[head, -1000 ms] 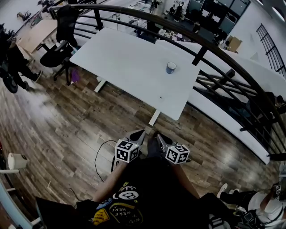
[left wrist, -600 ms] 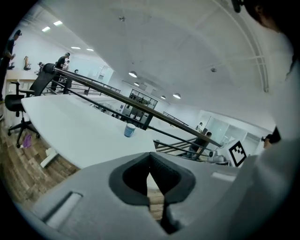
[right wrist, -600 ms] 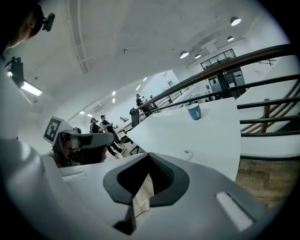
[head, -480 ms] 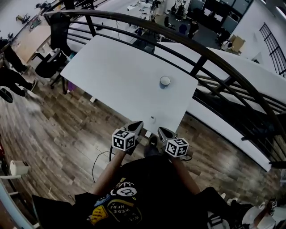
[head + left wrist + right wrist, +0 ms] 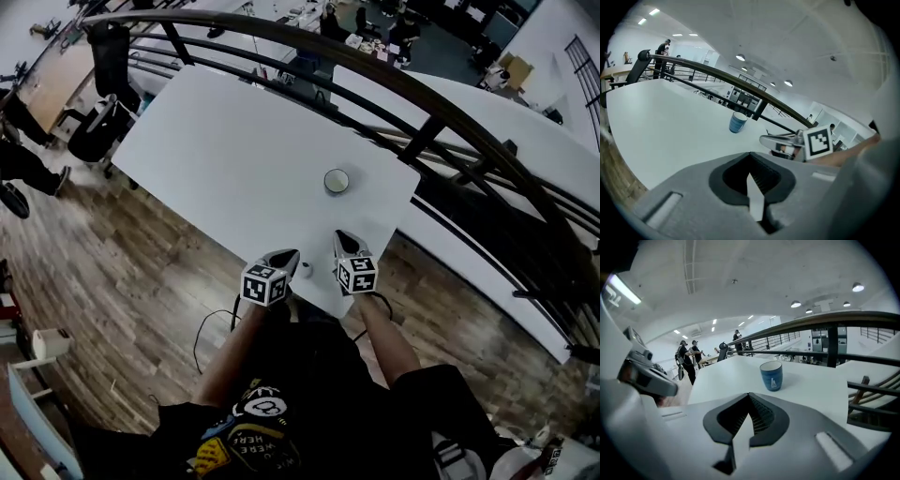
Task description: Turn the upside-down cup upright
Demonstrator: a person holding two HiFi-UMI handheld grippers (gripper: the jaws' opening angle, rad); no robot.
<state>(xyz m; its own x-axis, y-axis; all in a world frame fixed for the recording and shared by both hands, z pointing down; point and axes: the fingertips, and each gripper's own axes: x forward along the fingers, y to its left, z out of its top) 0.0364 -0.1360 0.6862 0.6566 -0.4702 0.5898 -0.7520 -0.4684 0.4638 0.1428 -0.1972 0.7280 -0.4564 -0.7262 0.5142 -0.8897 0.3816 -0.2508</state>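
Observation:
A blue cup (image 5: 337, 181) stands alone on the white table (image 5: 225, 159), toward its right end; from above it shows a pale round face. In the right gripper view the cup (image 5: 771, 375) is straight ahead, and in the left gripper view the cup (image 5: 737, 122) is ahead and slightly left. My left gripper (image 5: 284, 255) and right gripper (image 5: 344, 239) hover side by side over the table's near edge, well short of the cup. Both are shut and hold nothing, as their own views show: left gripper (image 5: 752, 187), right gripper (image 5: 740, 432).
A dark curved railing (image 5: 422, 98) runs behind the table. A small white object (image 5: 306, 269) lies at the table's near edge between the grippers. Wood floor (image 5: 112, 281) with a black cable (image 5: 208, 319) lies below. An office chair (image 5: 98, 122) and people stand far left.
The person has stepped up to the table. Both grippers went forward from above the floor to above the table's near edge, and the cup is now much nearer. The jaws stayed shut.

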